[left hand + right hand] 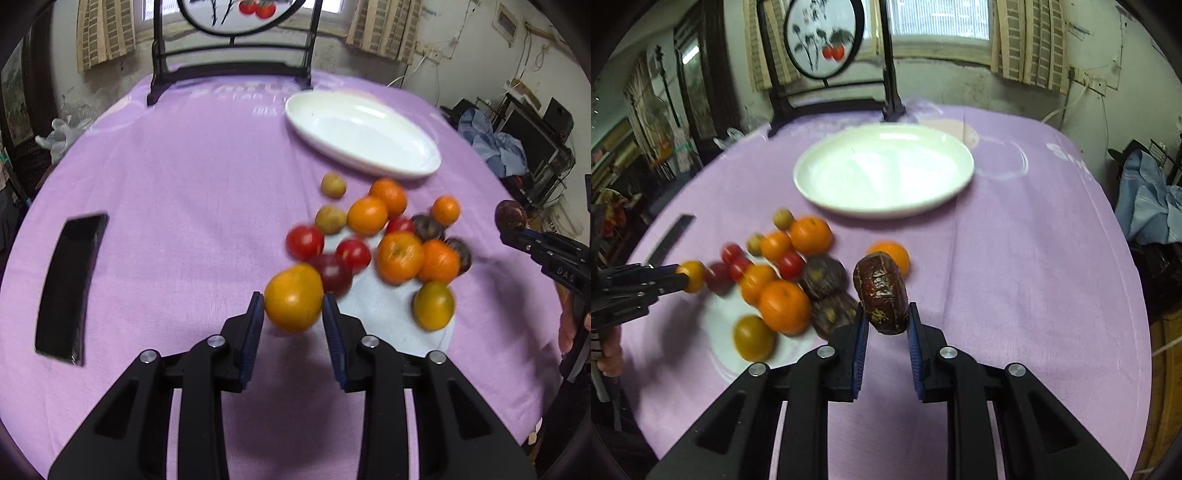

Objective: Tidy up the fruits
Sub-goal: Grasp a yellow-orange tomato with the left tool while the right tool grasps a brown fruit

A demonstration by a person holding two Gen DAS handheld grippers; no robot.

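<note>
Black linkage arms and blue pads fill the near edge of both wrist views. My left gripper (293,301) is clamped on a yellow-orange fruit (293,297), pads pressed to its two sides, with the fruit off the purple tablecloth (184,177). My right gripper (885,317) is clamped on a dark brown fruit (881,291), wrinkled and glossy, gripped at its lower end and standing up past the fingertips.

Just beyond the left gripper lies the loose fruit pile (384,236): red tomatoes, several oranges, two small tan fruits, dark purple ones and one yellow-green fruit (433,305) to the right of the pads. Most of these rest on or beside a pale round patch (388,314) on the cloth. Motion blur softens the pile, so I cannot tell exactly which pieces touch.

Farther out, past the pile, sits the white oval plate (424,166), with nothing on it. From the right gripper it lies straight ahead across bare cloth; from the left gripper the pile lies between my pads and the plate.

Well to the left of the left gripper lies a flat black slab (70,284). At the far table edge stands a dark frame (827,40) holding a round painted panel.
</note>
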